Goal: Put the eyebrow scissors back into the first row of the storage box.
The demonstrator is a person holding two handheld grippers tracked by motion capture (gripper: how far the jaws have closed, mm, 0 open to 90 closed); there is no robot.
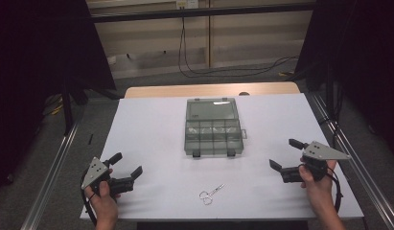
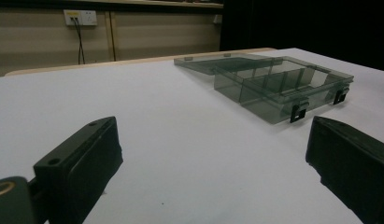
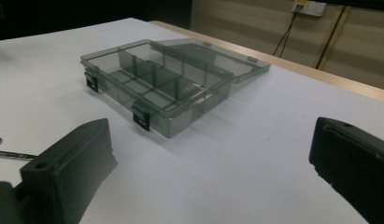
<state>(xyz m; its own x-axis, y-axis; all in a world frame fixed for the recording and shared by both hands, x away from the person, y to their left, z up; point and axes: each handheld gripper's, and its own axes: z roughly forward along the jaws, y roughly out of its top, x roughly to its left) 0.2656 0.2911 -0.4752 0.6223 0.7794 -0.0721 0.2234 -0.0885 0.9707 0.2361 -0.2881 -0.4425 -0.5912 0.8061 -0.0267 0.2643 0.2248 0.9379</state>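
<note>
A smoky clear compartment box [image 1: 214, 136] lies in the middle of the white table [image 1: 156, 134], its lid [image 1: 212, 110] folded flat open toward the far side. Its dividers and two black latches appear in the left gripper view [image 2: 278, 88] and the right gripper view [image 3: 157, 84]. Small silver scissors [image 1: 210, 193] lie near the front edge, their handle tip at the left edge of the right gripper view [image 3: 3, 148]. My left gripper [image 1: 126, 165] rests open at the front left, empty. My right gripper [image 1: 285, 154] is open at the front right, empty.
The table has a wooden far edge [image 1: 209, 89]. Metal rails [image 1: 55, 163] run along both sides. Cables [image 1: 223, 69] lie on the floor behind, below a wall socket [image 2: 80, 17]. Dark curtains hang left and right.
</note>
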